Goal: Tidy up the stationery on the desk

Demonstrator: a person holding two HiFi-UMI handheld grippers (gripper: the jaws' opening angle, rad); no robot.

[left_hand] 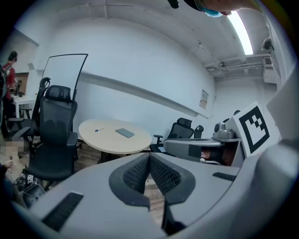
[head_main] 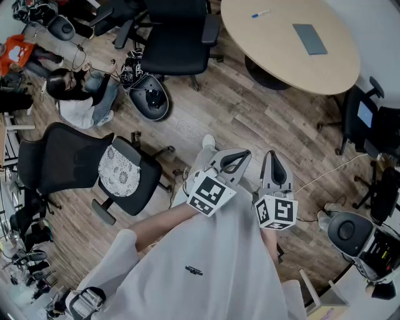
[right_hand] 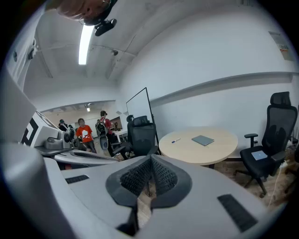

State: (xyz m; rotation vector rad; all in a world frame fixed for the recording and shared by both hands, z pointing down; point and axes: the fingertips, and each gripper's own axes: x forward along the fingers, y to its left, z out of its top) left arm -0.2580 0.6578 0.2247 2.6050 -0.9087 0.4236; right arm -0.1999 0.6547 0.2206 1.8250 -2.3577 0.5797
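Observation:
A round light-wood table stands at the upper right of the head view, well away from me. On it lie a blue-capped marker and a flat grey notebook. Both also show in the left gripper view, the marker left of the notebook, and in the right gripper view, marker and notebook. My left gripper and right gripper hang side by side over the wooden floor, close to my body. Both are shut with nothing between their fingers.
A black office chair stands left of the table, another black chair with a lace cushion at my left. A person sits on the floor at the upper left beside a black helmet-like shell. More chairs crowd the right edge.

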